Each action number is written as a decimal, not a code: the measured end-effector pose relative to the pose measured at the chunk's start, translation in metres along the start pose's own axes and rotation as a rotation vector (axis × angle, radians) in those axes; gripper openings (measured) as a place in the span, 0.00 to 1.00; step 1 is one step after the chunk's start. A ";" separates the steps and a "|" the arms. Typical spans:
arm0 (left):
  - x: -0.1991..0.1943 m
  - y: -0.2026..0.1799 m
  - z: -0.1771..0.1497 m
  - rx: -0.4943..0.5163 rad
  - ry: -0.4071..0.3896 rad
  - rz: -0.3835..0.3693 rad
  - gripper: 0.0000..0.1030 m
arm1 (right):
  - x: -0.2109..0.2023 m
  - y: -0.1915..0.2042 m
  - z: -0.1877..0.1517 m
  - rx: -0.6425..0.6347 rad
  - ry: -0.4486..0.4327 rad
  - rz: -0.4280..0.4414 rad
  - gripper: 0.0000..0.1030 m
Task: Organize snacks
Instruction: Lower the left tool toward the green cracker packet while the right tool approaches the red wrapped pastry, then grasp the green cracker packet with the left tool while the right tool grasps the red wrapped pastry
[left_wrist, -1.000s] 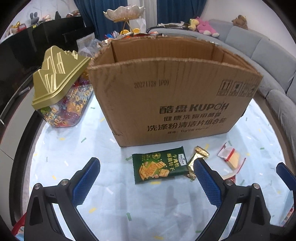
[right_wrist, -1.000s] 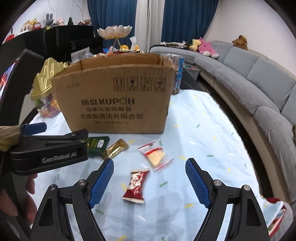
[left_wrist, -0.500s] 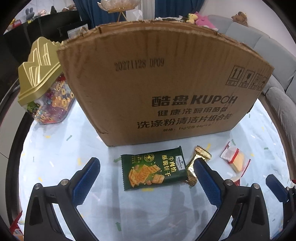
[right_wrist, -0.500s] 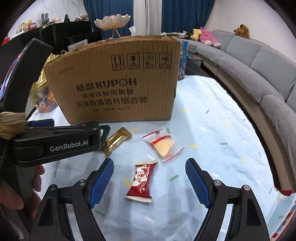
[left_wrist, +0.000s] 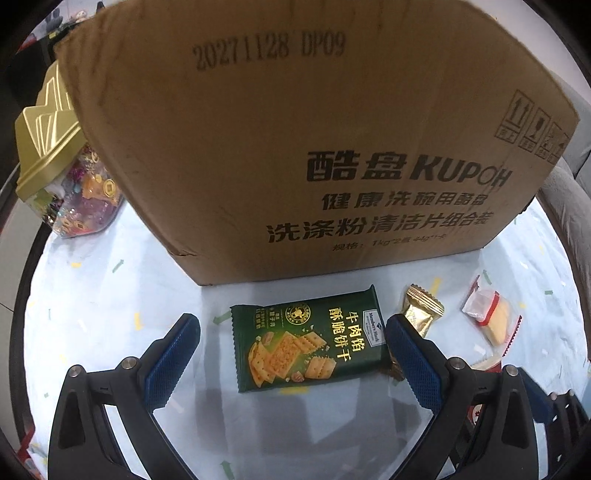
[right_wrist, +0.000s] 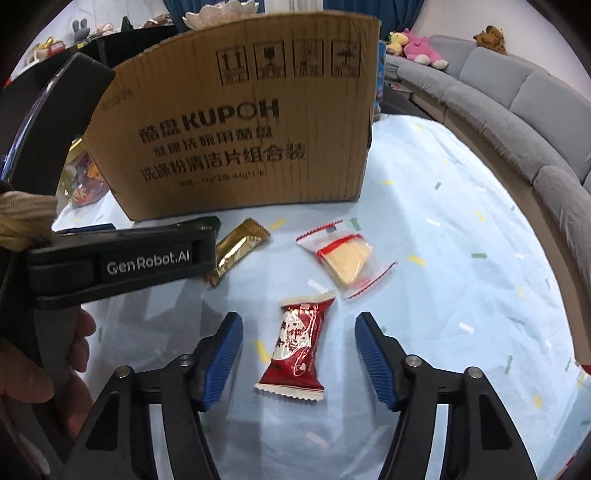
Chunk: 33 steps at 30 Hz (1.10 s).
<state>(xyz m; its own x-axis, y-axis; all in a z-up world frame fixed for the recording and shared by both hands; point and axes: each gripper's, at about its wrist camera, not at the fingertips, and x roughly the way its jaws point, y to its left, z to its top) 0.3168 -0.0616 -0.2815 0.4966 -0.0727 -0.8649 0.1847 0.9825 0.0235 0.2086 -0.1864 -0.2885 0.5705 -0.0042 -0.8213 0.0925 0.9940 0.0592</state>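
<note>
- The grey sofa (right_wrist: 517, 96) curves around the far right of the room, with stuffed toys sitting on its back end.
- The tabletop (right_wrist: 461, 229) has a pale blue cloth with little confetti flecks all over it.
- A big cardboard box (left_wrist: 295, 147) printed with KUPOH stands upright at the back of the tabletop, basically filling the left wrist view.
- To the left of the box sits a clear candy jar with a gold lid (left_wrist: 48, 122), partly tucked behind the box corner.
- The left claw (left_wrist: 291, 354) is wide apart and low over the cloth, straddling the green cracker pack (left_wrist: 306, 339), which lies flat just in front of the box. Neither pad is touching it.
- The right claw (right_wrist: 299, 354) is spread apart too, with the red candy wrapper (right_wrist: 299, 343) lying flat between its blue pads, not touching either.
- Just beyond the red one is the clear packet with a yellow wedge (right_wrist: 345, 258), lying flat on the cloth.
- The small gold-wrapped snack (right_wrist: 240, 247) lies between the green pack and the clear packet, with its near end hidden behind the left claw's finger in both views.
</note>
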 end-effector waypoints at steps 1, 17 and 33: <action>0.002 0.000 0.001 -0.001 0.002 -0.003 0.99 | 0.002 -0.001 -0.001 0.003 0.005 0.002 0.60; 0.024 -0.001 -0.004 -0.018 -0.004 -0.013 0.82 | 0.003 -0.007 -0.001 0.003 -0.011 -0.015 0.31; 0.018 -0.004 -0.019 -0.024 -0.030 0.004 0.65 | 0.002 -0.013 0.004 0.013 -0.007 -0.009 0.22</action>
<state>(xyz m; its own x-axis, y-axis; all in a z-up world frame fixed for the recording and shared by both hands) 0.3092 -0.0636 -0.3066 0.5226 -0.0731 -0.8494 0.1622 0.9867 0.0149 0.2120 -0.2001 -0.2881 0.5756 -0.0138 -0.8176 0.1084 0.9923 0.0596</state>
